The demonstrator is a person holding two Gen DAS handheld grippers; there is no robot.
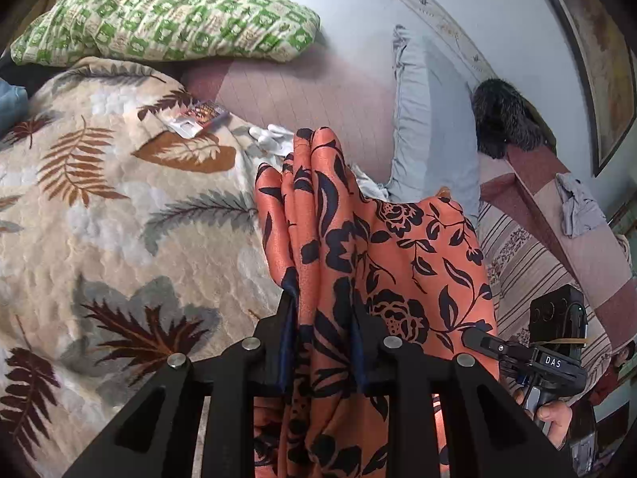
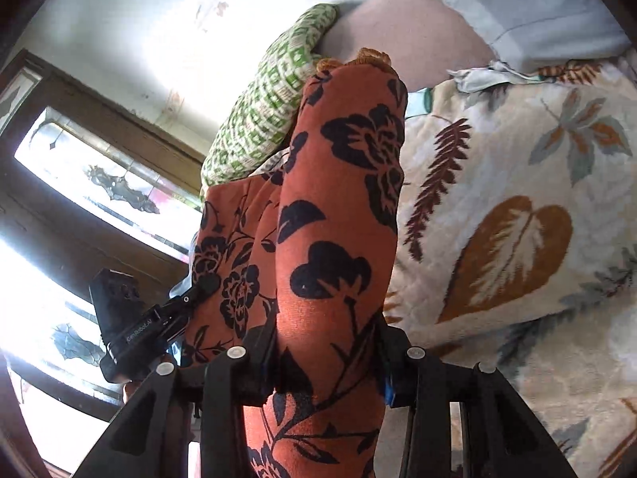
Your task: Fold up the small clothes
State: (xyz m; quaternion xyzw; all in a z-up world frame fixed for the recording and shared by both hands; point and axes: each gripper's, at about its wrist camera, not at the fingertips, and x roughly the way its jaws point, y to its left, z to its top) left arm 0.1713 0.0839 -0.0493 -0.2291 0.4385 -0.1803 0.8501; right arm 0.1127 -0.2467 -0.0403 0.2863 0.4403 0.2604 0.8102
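Both our left gripper (image 1: 324,318) and right gripper (image 2: 324,342) have jaws clenched on the orange floral garment (image 1: 398,247); that slick bunched fabric could slip out mid-fold.

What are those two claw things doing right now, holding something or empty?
Left gripper: fingers closed on a bunched part of the orange floral garment.
Right gripper: fingers closed on another part of that garment.

Both grippers (image 1: 324,318) (image 2: 326,342) clamped, raised
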